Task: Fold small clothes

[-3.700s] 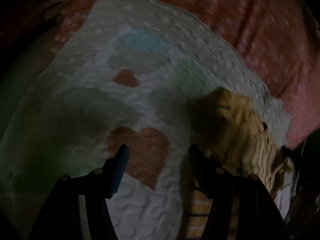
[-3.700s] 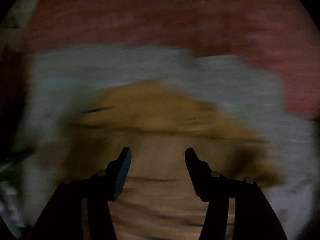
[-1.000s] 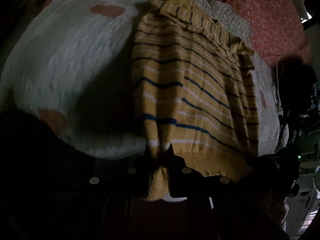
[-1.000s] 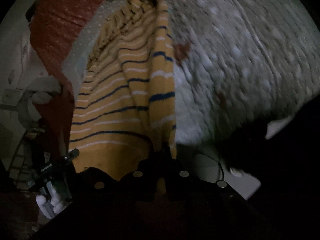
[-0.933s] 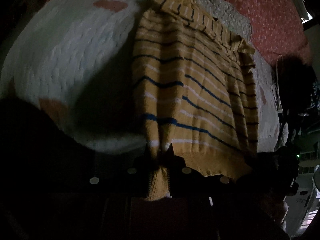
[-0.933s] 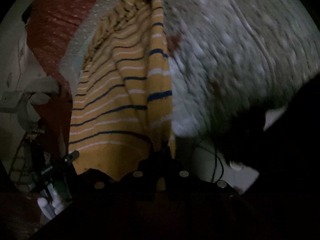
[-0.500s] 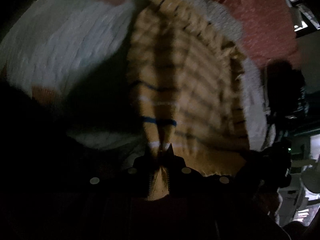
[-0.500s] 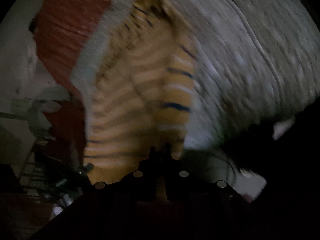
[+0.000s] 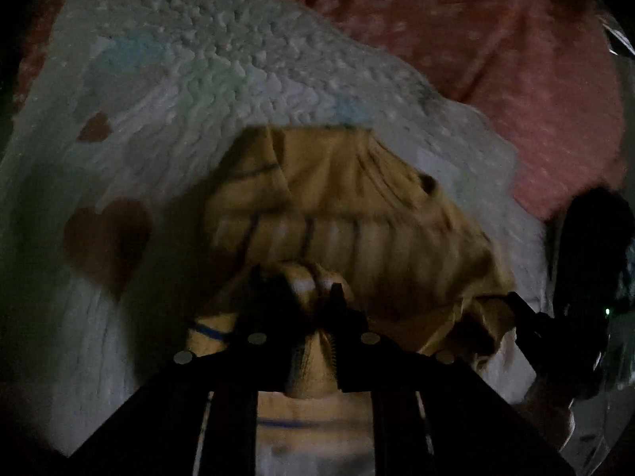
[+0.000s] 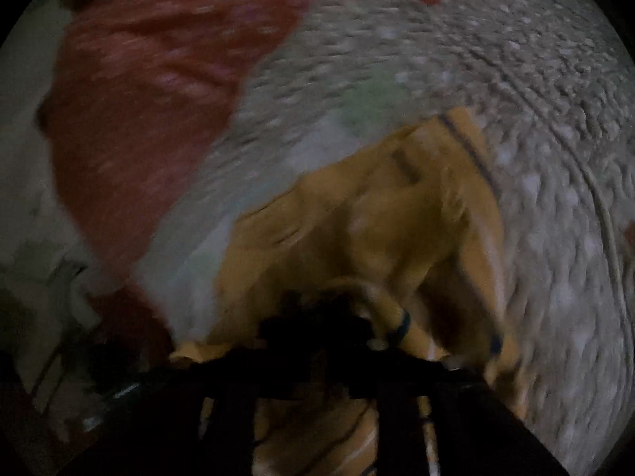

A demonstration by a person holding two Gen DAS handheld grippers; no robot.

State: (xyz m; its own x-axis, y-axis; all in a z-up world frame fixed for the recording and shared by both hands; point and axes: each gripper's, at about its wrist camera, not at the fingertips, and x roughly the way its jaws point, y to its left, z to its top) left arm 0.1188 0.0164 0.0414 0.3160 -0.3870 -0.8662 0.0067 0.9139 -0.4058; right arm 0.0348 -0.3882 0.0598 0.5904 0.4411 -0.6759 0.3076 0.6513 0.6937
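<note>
A yellow garment (image 9: 357, 214) with blue and white stripes lies doubled over on a white quilt (image 9: 238, 59). My left gripper (image 9: 313, 289) is shut on the garment's striped hem, holding it over the far half. Its dark partner, my right gripper (image 9: 516, 309), shows at the right edge by the other hem corner. In the blurred, dark right wrist view, the right gripper (image 10: 317, 313) has its jaws opening. The garment (image 10: 357, 214) is bunched in front of it, and the hem drapes loosely over the right finger and between the jaws.
The quilt (image 10: 516, 79) has brown heart patches (image 9: 107, 234) and pale blue and green patches. Around it spreads a red dotted bedsheet (image 9: 516, 59), also at the left in the right wrist view as bedsheet (image 10: 139, 99). The room beyond the bed's left edge is dim.
Both grippers swept the hem forward over the flat garment, so it now lies folded in half. The right jaws have started to part; the left ones still pinch the hem.
</note>
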